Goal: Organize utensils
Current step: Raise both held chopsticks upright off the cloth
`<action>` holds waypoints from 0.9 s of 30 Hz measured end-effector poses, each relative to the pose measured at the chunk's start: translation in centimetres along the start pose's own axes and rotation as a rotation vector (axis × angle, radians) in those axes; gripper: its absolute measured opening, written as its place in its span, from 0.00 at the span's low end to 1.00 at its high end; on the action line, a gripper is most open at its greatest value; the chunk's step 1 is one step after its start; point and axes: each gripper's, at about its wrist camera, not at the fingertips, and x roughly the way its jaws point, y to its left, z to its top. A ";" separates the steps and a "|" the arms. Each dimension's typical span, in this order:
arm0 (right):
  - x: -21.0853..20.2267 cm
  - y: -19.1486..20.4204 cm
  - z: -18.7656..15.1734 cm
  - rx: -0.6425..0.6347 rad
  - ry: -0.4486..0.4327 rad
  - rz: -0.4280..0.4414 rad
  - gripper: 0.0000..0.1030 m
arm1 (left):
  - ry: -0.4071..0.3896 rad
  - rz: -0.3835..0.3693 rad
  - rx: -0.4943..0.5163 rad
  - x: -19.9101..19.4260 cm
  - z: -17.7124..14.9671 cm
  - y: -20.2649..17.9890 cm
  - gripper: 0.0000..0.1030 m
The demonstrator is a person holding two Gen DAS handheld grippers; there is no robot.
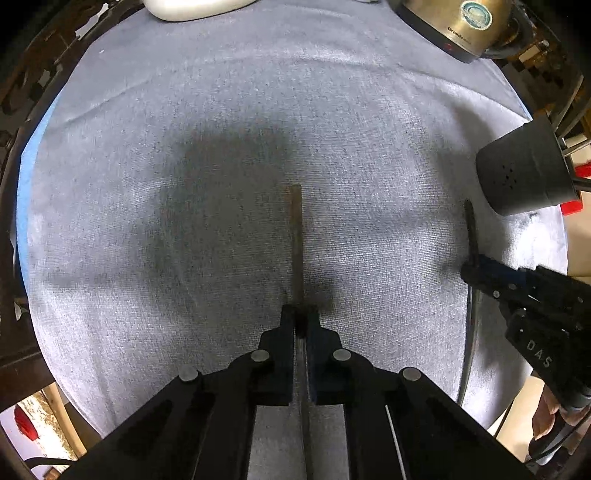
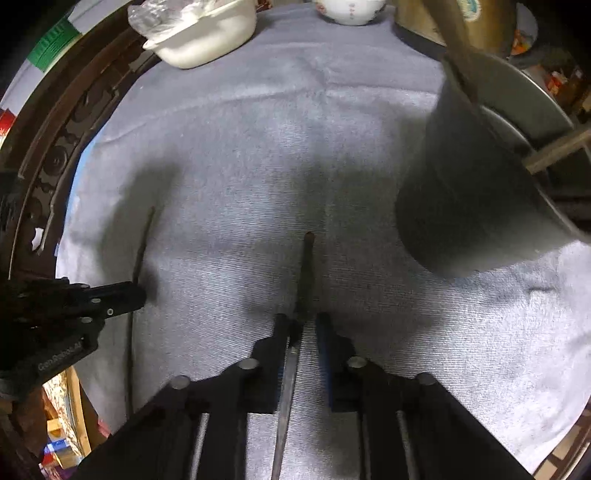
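Observation:
In the left wrist view my left gripper point(image 1: 300, 314) is shut on a thin utensil with a brown handle point(image 1: 296, 240). The handle points away over the grey cloth point(image 1: 221, 147), and its metal shaft runs back between the fingers. In the right wrist view my right gripper point(image 2: 302, 321) is shut on a second utensil with a dark handle point(image 2: 306, 266), its flat metal part trailing back under the jaws. Each gripper shows in the other's view: the right gripper point(image 1: 469, 273) at the right, the left gripper point(image 2: 138, 291) at the left. A dark grey utensil holder point(image 2: 461, 184) stands just right of the right gripper.
The holder point(image 1: 524, 173) has wooden handles point(image 2: 454, 48) sticking out of it. A brass-coloured kettle point(image 1: 461, 26) stands at the far right. A white dish point(image 2: 207, 37) and a small bowl point(image 2: 347, 11) sit at the far edge. The dark carved table rim point(image 2: 48, 158) curves along the left.

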 end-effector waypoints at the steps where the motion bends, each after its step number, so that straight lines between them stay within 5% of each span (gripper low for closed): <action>1: 0.0 -0.2 -0.2 0.009 0.001 0.016 0.07 | -0.005 0.001 0.000 0.1 -0.3 0.3 0.06; 27: 0.4 1.2 -0.9 -0.031 -0.011 -0.010 0.07 | -0.057 0.023 0.026 -1.6 -2.8 0.1 0.05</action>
